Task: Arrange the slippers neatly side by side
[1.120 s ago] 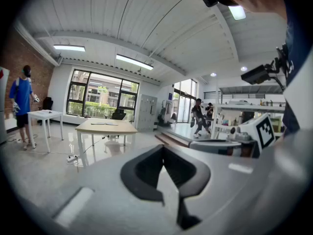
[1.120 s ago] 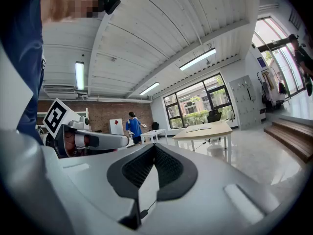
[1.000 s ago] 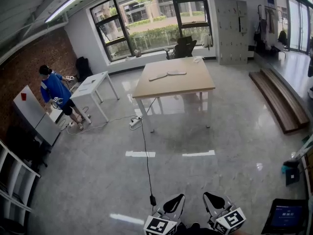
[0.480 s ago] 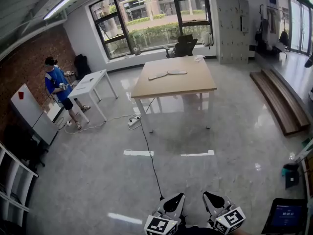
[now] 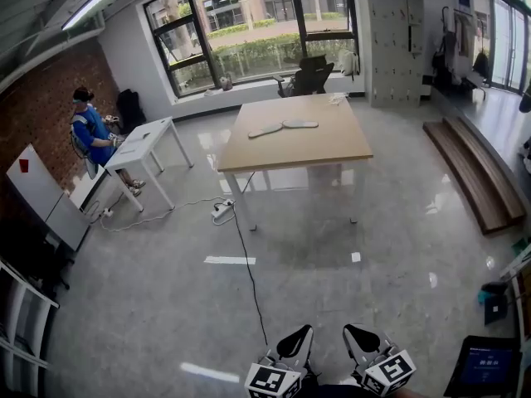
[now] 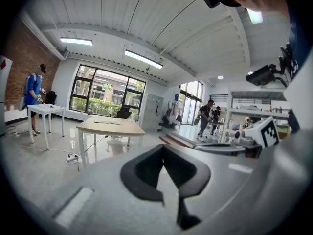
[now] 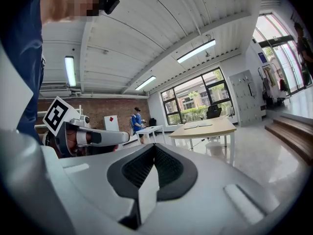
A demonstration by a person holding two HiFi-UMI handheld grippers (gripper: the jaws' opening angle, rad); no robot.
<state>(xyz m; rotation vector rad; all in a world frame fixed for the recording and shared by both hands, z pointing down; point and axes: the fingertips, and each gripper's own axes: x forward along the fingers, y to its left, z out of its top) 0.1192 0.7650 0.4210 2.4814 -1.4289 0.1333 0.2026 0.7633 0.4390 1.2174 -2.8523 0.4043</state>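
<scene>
While a cable (image 5: 246,264) crosses the floor (image 5: 390,222), the slippers (image 5: 283,126) lie on the far desk (image 5: 319,146), well beyond both clenched, empty jaws.

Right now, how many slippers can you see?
2. Both lie on the big table: one slipper to the left, the other slipper just right of it. No others show, though some could be hidden.
</scene>
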